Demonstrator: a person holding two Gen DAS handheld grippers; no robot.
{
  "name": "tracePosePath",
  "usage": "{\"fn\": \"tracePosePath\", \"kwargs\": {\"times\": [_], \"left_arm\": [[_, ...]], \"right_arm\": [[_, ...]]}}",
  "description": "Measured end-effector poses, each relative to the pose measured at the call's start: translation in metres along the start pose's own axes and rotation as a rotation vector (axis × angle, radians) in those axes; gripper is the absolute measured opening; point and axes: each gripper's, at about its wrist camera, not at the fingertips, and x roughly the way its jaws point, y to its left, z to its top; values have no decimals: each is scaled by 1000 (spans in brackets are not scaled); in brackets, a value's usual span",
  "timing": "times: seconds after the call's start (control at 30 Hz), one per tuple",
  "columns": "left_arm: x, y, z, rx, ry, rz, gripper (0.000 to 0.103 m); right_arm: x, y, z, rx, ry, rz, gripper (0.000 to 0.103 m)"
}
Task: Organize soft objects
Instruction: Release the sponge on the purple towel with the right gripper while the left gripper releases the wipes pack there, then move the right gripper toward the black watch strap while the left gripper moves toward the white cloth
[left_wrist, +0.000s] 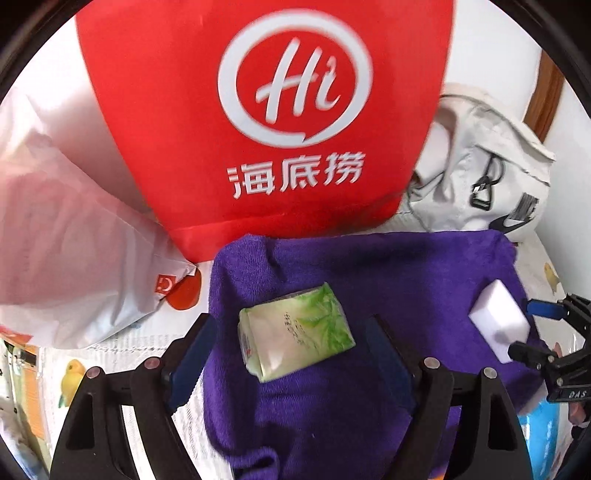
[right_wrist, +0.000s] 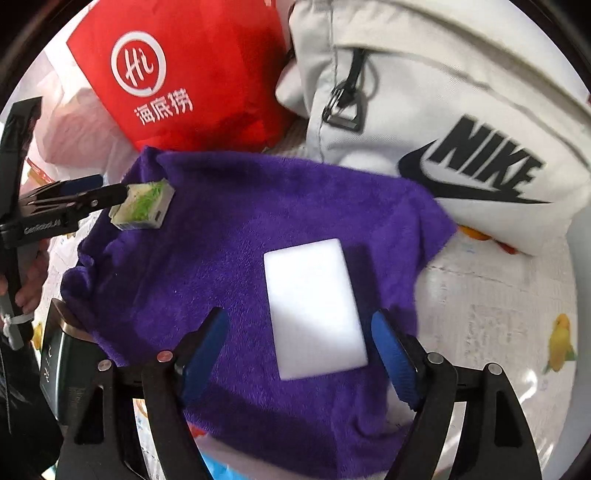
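Observation:
A purple towel (left_wrist: 332, 387) lies spread on the table; it also shows in the right wrist view (right_wrist: 229, 258). A green tissue pack (left_wrist: 295, 339) lies on it between the fingers of my open left gripper (left_wrist: 291, 336), not touched; the right wrist view shows the pack (right_wrist: 144, 205) at the left gripper's tips. A white sponge block (right_wrist: 314, 306) lies on the towel between the fingers of my open right gripper (right_wrist: 299, 332); it also shows in the left wrist view (left_wrist: 498, 321). A red tote bag (left_wrist: 258, 122) stands behind the towel.
A white Nike backpack (right_wrist: 461, 122) lies at the back right. A white plastic bag (left_wrist: 66, 251) lies at the left of the red tote. The tablecloth (right_wrist: 498, 325) has bird prints. A blue pack (left_wrist: 539, 443) lies near the towel's front right corner.

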Motion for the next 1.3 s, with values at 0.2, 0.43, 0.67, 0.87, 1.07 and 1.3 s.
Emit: {"fn": "tracePosePath", "kwargs": {"times": [0.2,0.43,0.67,0.87,1.07,1.3], "left_arm": [[-49,-3,-13,6,-47,14,82],[-121,-15,-61,-9,-128,-67,82],[-156,-7,-114,-90,-90,-46,82],[-176,-11,-176,-120,-67,-75,82],[-189,-23,-228,-133,-64,-120,82],[-195,-25,-274,-179,-54,-143,82]], "right_arm": [[-43,16,-10,-52,-74,-89,79],[-89,42,-44,-90,-168,-70,79],[-128,68,-102,-117,-222,-39,79],[-136,67,-153,-15,-171,39,80],[-132,77,-205,7,-114,68,79],[-116,90,-248,-28,-129,134,79]]}}
